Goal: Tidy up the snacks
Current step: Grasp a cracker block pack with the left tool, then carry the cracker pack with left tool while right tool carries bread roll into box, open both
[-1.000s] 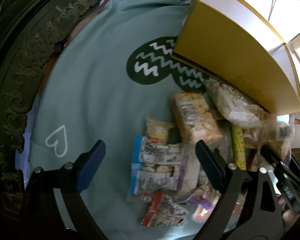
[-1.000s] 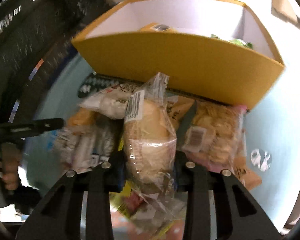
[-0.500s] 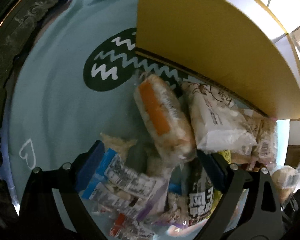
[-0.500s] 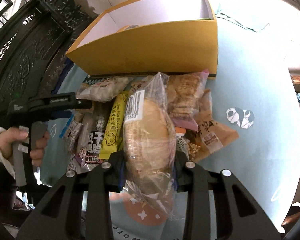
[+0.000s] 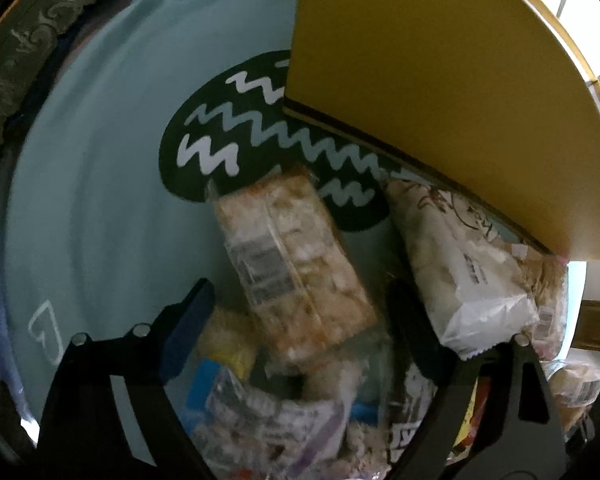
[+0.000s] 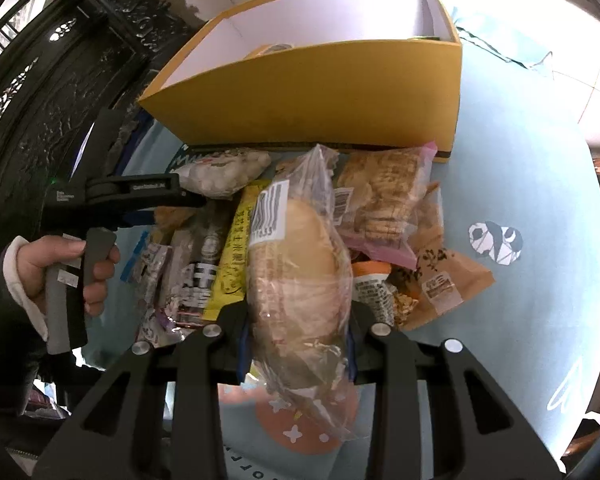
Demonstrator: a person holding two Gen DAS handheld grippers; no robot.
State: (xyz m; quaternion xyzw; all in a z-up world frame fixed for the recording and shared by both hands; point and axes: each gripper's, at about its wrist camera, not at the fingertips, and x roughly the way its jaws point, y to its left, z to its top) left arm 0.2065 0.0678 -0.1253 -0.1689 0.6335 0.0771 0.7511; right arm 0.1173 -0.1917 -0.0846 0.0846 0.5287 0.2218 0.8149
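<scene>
We see the pale blue tablecloth (image 6: 520, 184) carrying the yellow cardboard box (image 6: 320, 92), with the heap of wrapped snacks (image 6: 380, 216) lying just in front of its wall. Our right gripper (image 6: 298, 336) is clamped on the clear-wrapped round bread bun (image 6: 296, 280), held above the heap. Our left gripper (image 5: 296, 320) is closing around the clear-wrapped crispy rice bar (image 5: 296, 264), its pads not pressing it.

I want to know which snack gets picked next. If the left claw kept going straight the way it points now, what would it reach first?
Most likely the clear-wrapped pack of pale crumbly biscuits with a barcode label, lying between the closing fingers of the left claw. Depth is unclear, and the jumbled small packets below may be as near.
</scene>
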